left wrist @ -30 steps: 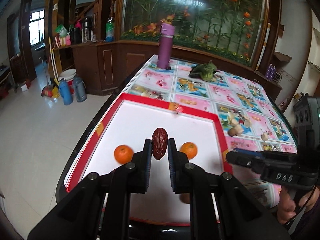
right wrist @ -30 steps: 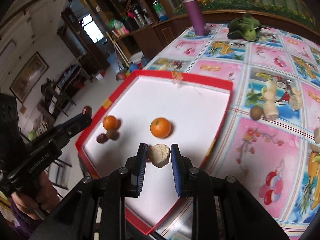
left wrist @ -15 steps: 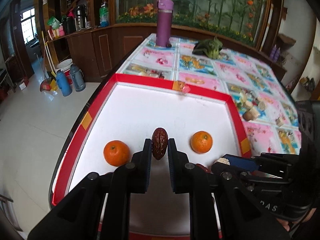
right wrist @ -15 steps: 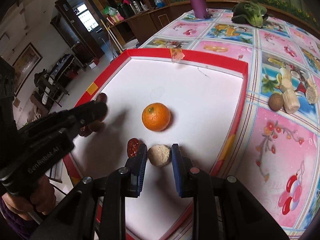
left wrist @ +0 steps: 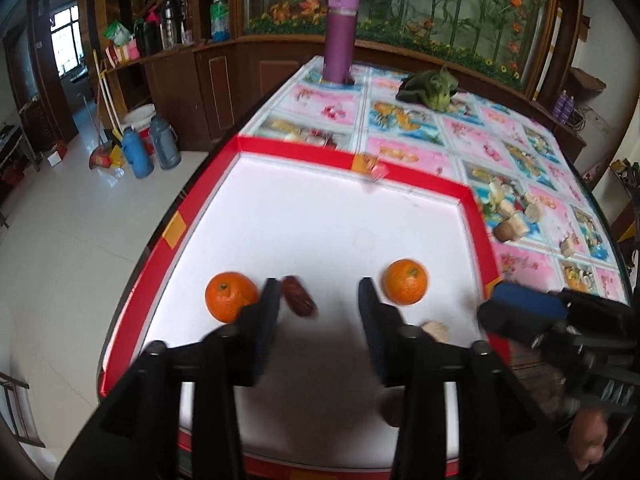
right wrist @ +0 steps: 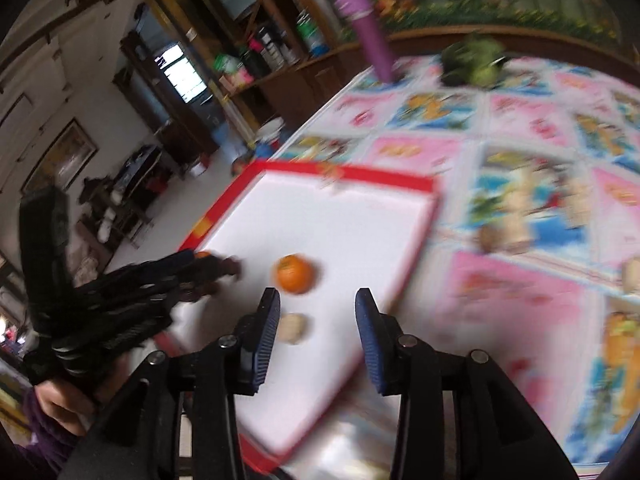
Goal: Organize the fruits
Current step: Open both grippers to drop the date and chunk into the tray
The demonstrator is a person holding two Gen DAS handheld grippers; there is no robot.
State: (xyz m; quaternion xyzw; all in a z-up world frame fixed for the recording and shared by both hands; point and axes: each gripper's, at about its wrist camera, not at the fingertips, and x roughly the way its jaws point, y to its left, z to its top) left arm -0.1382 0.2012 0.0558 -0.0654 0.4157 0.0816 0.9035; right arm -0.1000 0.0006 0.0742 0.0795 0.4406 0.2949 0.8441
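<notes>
Purple flask (left wrist: pixel 340 36) standing upright at the far end of the desk (left wrist: pixel 404 120), which is wearing a cartoon-print cover. Green leafy vegetable (left wrist: pixel 430 88) lying to the flask's right, apart from it. Blue thermos (left wrist: pixel 136 152) and grey thermos (left wrist: pixel 164 142) standing side by side on the floor at left, near a broom (left wrist: pixel 102 120). Wooden cabinet (left wrist: pixel 224 80) running behind the desk. Right wrist view is blurring heavily.
</notes>
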